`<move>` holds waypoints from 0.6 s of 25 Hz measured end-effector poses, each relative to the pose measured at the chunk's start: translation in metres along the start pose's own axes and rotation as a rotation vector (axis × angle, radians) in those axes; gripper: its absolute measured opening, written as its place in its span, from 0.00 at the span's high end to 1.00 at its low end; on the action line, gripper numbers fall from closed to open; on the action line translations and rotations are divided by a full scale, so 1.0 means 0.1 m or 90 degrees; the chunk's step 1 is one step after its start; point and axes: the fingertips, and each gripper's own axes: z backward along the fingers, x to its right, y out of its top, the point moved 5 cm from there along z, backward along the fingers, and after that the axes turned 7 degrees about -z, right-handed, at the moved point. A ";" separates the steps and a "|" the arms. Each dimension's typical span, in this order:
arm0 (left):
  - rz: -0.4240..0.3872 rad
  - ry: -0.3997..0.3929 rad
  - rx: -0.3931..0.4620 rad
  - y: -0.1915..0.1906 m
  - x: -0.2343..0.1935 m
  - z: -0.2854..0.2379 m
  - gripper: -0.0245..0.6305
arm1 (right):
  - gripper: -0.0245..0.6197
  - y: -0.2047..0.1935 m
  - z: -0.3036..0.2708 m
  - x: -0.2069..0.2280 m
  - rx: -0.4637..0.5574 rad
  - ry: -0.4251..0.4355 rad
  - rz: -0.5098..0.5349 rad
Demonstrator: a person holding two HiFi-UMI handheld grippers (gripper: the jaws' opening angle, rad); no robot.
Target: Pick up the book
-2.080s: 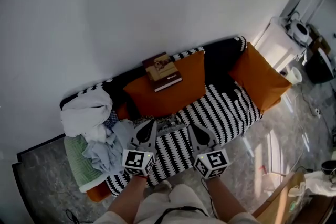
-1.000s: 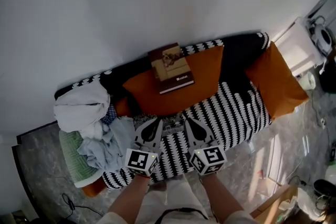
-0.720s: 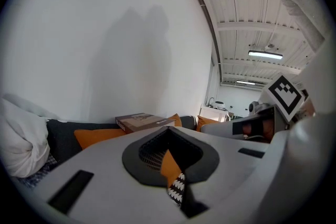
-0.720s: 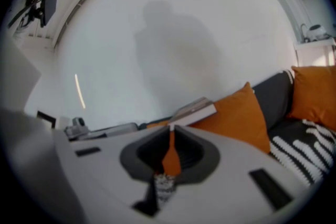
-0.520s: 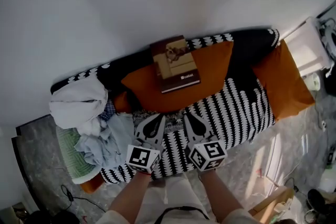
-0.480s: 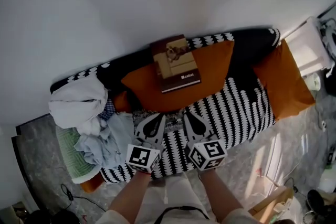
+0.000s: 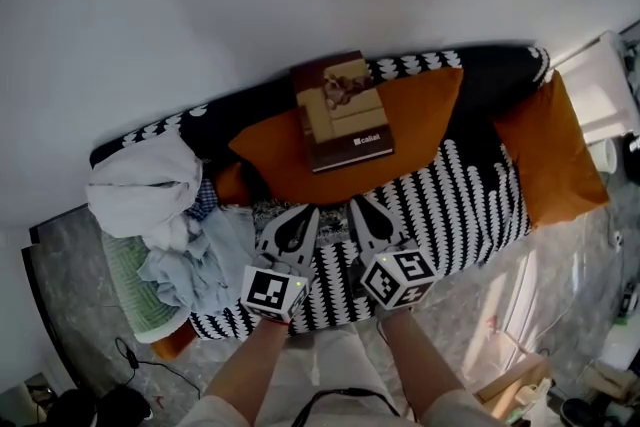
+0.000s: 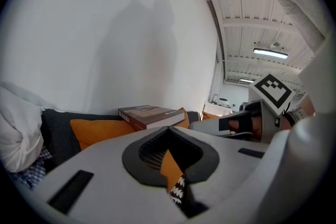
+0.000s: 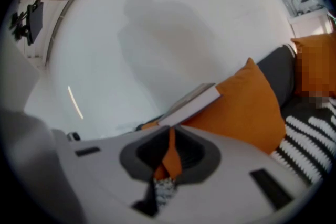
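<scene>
- On the orange cushion (image 7: 280, 150) at the back of the sofa (image 7: 470, 185) lies the book (image 7: 342, 112), flat, its far end toward the white wall. Whether it touches the wall cannot be told, and its cover print is too small to read.
- Over the seat's front edge hovers the left gripper (image 7: 303, 212), well apart from the book. Its jaws are clenched together on nothing, and only a slit of orange and pattern shows between them.
- Just beside it hangs the right gripper (image 7: 360, 207), likewise pressed closed and empty; its own view is blurred.
- Heaped clothes (image 7: 160, 215) bury the sofa's left end and part of the seat.
- At the right end leans a second orange cushion (image 7: 558, 150); white furniture beyond it is cut off by the frame edge.
- From the bottom edge enter the forearms (image 7: 240, 370); the marker cubes (image 7: 272, 292) hide the hands.
</scene>
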 end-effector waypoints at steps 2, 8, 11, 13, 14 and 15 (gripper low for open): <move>0.000 0.001 0.000 -0.01 -0.01 -0.03 0.93 | 0.93 0.00 -0.05 0.03 -0.002 0.003 -0.014; 0.000 0.007 -0.005 -0.07 -0.05 -0.09 0.93 | 0.83 -0.02 -0.21 0.10 -0.017 0.023 -0.075; -0.003 0.009 -0.011 -0.10 -0.07 -0.11 0.93 | 0.79 -0.01 -0.27 0.12 -0.018 0.031 -0.100; -0.005 0.011 -0.013 -0.12 -0.08 -0.13 0.93 | 0.77 -0.01 -0.31 0.13 -0.019 0.036 -0.112; -0.004 0.012 -0.015 -0.13 -0.09 -0.13 0.93 | 0.76 -0.01 -0.33 0.14 -0.020 0.039 -0.118; -0.003 0.013 -0.016 -0.14 -0.10 -0.14 0.93 | 0.75 -0.01 -0.35 0.14 -0.021 0.042 -0.126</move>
